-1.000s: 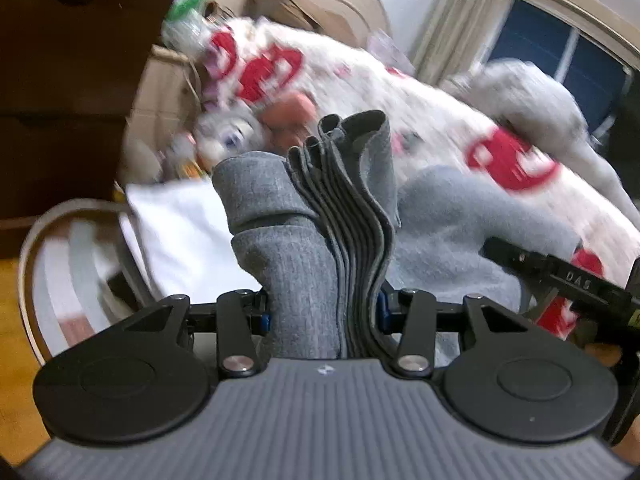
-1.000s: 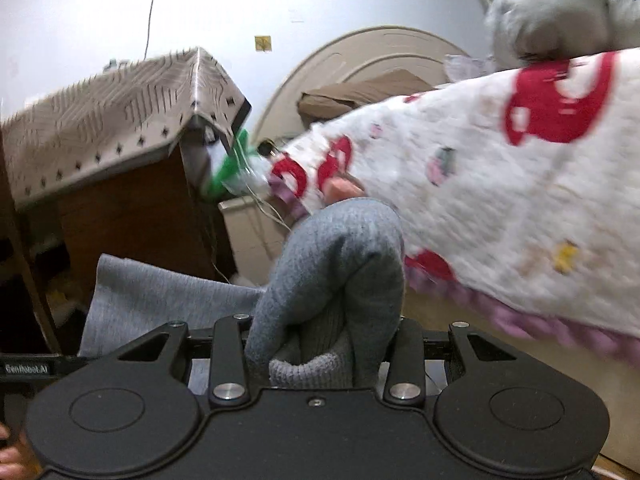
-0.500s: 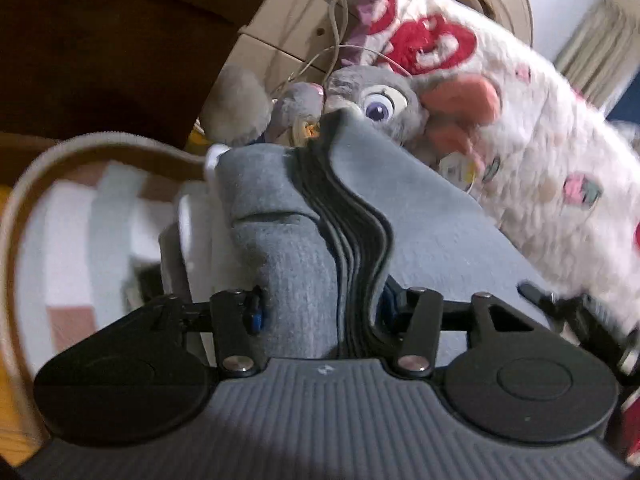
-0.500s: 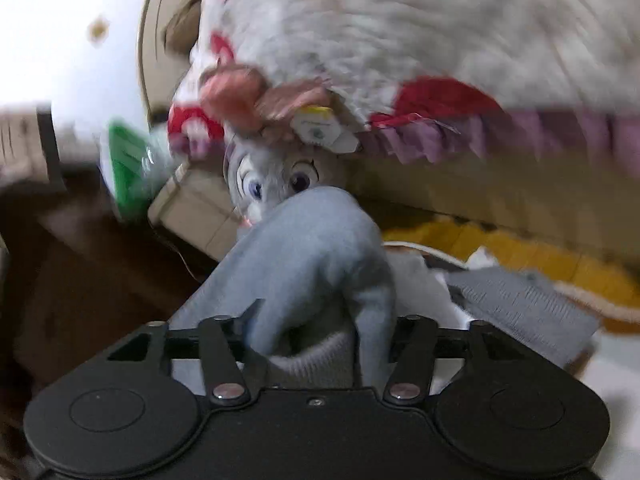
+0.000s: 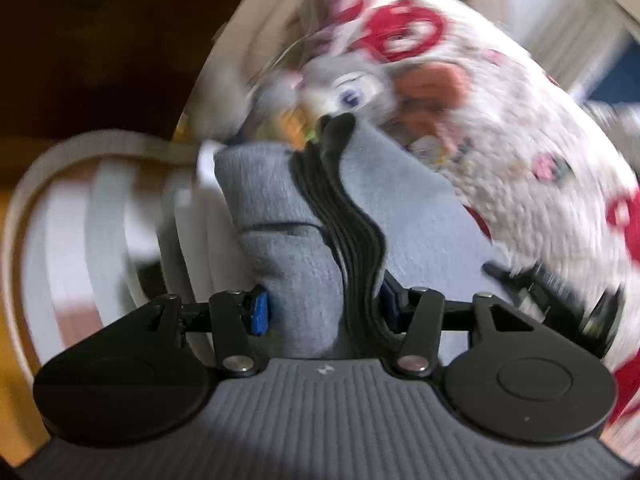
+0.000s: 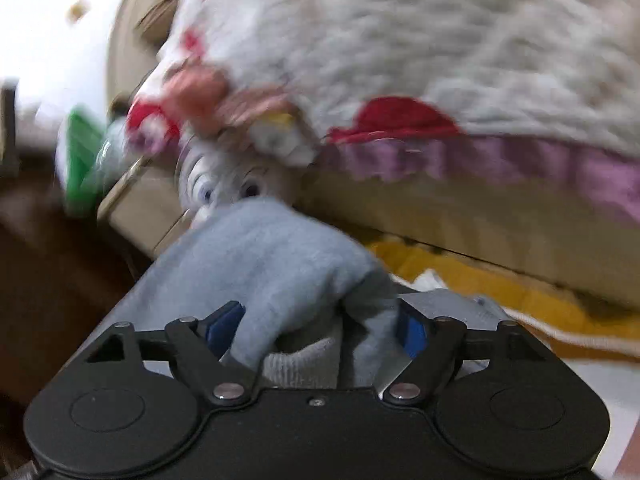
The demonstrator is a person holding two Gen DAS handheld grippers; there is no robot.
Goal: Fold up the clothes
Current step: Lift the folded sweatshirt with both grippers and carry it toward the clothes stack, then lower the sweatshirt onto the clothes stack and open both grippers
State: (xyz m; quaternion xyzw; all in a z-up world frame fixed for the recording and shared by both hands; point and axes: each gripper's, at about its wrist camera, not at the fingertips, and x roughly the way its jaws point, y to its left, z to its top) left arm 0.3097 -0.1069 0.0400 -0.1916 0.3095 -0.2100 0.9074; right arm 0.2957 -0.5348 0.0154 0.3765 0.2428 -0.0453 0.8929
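Both grippers, left (image 5: 324, 312) and right (image 6: 320, 328), are clamped on bunched grey garment (image 5: 280, 208); I'd keep both corners level so it folds evenly.

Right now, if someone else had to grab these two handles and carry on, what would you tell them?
Left tool: shut on a bunched edge of the grey garment, dark trim showing.
Right tool: shut on another bunch of the same garment.
The garment hangs between both tools, low beside the bed with the white and red blanket; a plush toy is just ahead.
Done: both ends gripped. Left: lay it down flat and fold; no neat fold is visible.
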